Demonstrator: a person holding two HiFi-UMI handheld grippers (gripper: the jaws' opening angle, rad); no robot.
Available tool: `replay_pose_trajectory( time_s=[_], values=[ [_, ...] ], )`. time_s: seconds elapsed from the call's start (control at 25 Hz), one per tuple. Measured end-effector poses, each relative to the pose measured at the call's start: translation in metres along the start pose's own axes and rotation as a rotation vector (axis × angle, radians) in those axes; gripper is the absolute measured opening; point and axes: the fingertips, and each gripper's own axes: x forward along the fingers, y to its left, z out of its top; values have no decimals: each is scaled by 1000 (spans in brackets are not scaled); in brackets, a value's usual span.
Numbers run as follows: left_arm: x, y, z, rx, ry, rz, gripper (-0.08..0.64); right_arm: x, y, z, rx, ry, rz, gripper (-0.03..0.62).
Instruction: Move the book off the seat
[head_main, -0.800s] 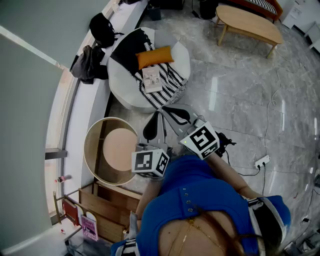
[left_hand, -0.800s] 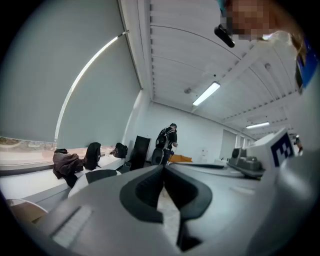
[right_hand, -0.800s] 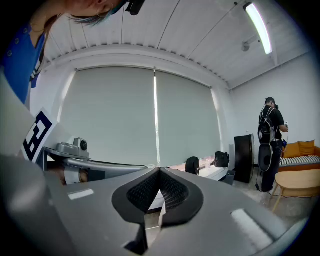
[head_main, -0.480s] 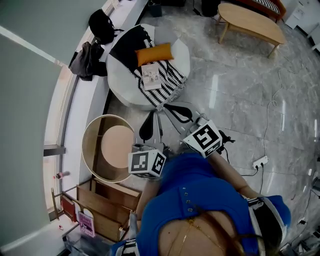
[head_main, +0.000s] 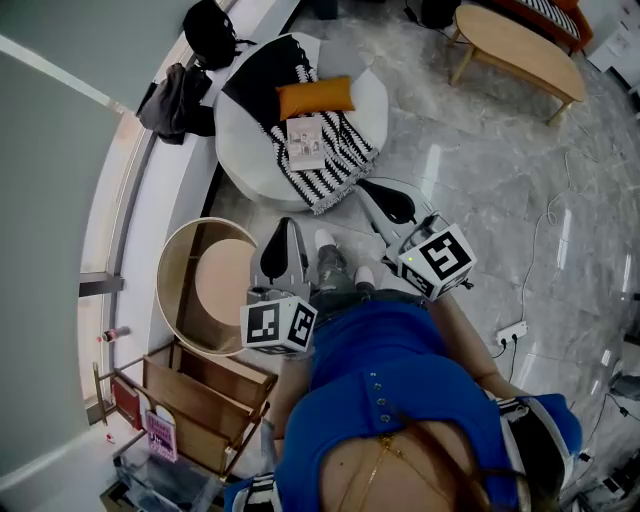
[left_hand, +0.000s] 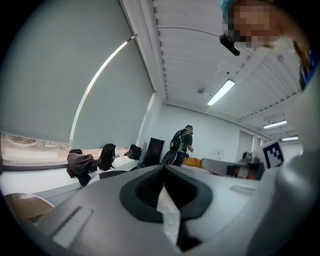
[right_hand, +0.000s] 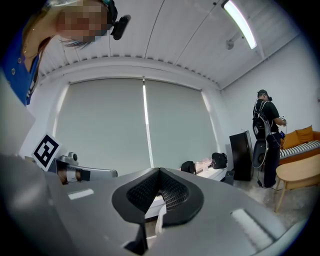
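A light-coloured book (head_main: 305, 143) lies flat on the black-and-white striped blanket (head_main: 340, 160) of the round white seat (head_main: 245, 165), just in front of an orange cushion (head_main: 316, 97). My left gripper (head_main: 278, 250) is shut and empty, on the near side of the seat and well short of the book. The right gripper (head_main: 390, 200) is also shut and empty, close to the blanket's fringe, to the right of the book. In the left gripper view the jaws (left_hand: 162, 187) are closed. In the right gripper view they (right_hand: 159, 192) are closed too.
A round wooden side table (head_main: 180, 300) stands left of my left gripper, with a wooden rack (head_main: 200, 395) nearer still. Bags (head_main: 210, 30) and a jacket (head_main: 172, 100) lie on the window ledge. A wooden coffee table (head_main: 520, 50) is far right. A power strip (head_main: 510, 330) lies on the floor. A person (right_hand: 265, 125) stands far off.
Both grippers have moved forward toward the seat, the right one further and more to the right. The seat and book now sit nearer in the head view. The jaws stayed shut.
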Motion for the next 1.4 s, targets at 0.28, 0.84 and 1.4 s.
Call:
replay_pose_trajectory(
  time_s=[0.28,0.84,1.4],
  values=[
    [77,46,6,-17,16,-15,2,64,-45,-3,-26,49,-45,0],
    [239,127,36,-17,78,-127,3,234,-109,4,-24,78,-30,0],
    [306,137,56,-26,58,-72,2,301,-143,15,0,121,92,0]
  ],
)
